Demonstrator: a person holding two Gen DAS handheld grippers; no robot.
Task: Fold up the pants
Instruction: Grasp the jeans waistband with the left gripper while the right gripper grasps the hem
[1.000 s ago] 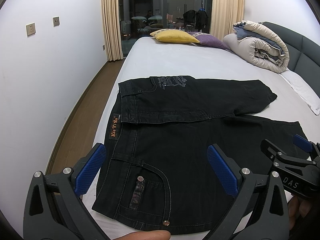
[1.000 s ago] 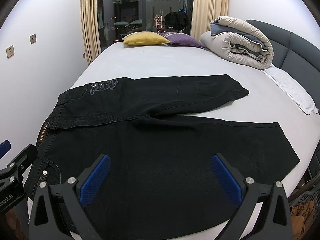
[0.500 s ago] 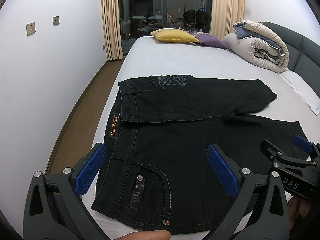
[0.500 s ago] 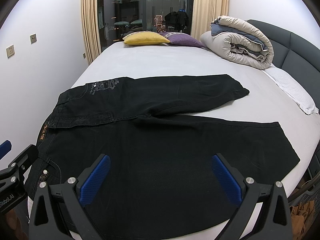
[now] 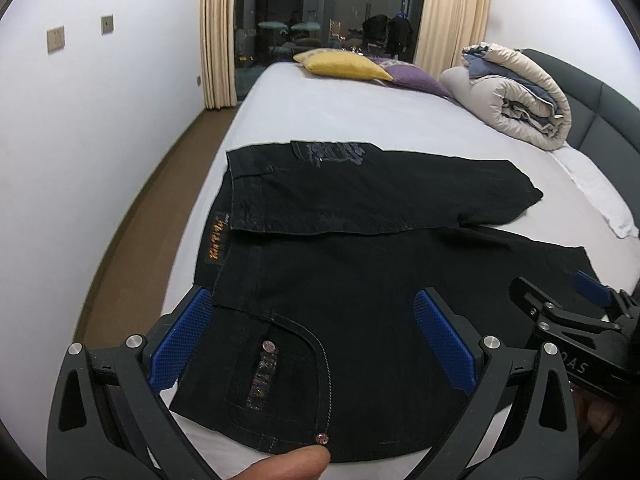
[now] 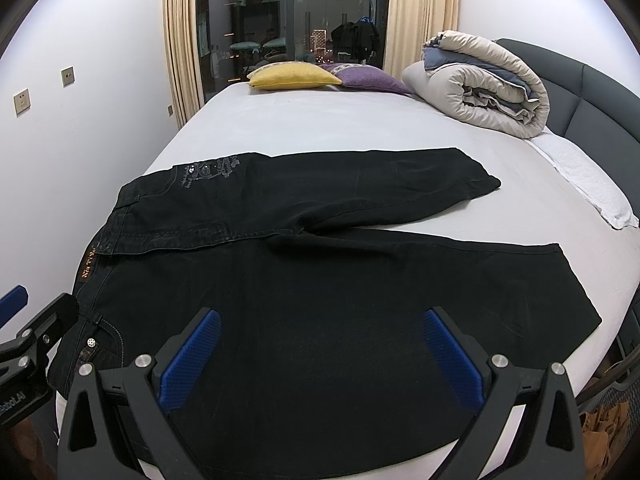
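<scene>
Right gripper (image 5: 560, 312) body read "DAS" — first letters cut off. Left gripper (image 6: 24, 328) body read "obot.AI". Pants (image 5: 360, 280) waistband patch — orange lettering, illegible.

Near edge of pants (image 6: 320, 300) hidden behind right claw (image 6: 320, 360). Waist label (image 5: 218, 246) lettering too blurred to read. Fingertip (image 5: 292, 466) cut by bottom edge. Headboard (image 6: 600, 96) cropped at right.

Black pants (image 6: 320, 280) with an orange waist label (image 5: 216, 246) are laid on a white bed (image 6: 320, 124). Behind the pants, a yellow pillow (image 6: 294, 77) and purple pillow (image 6: 370, 79) are seen.
</scene>
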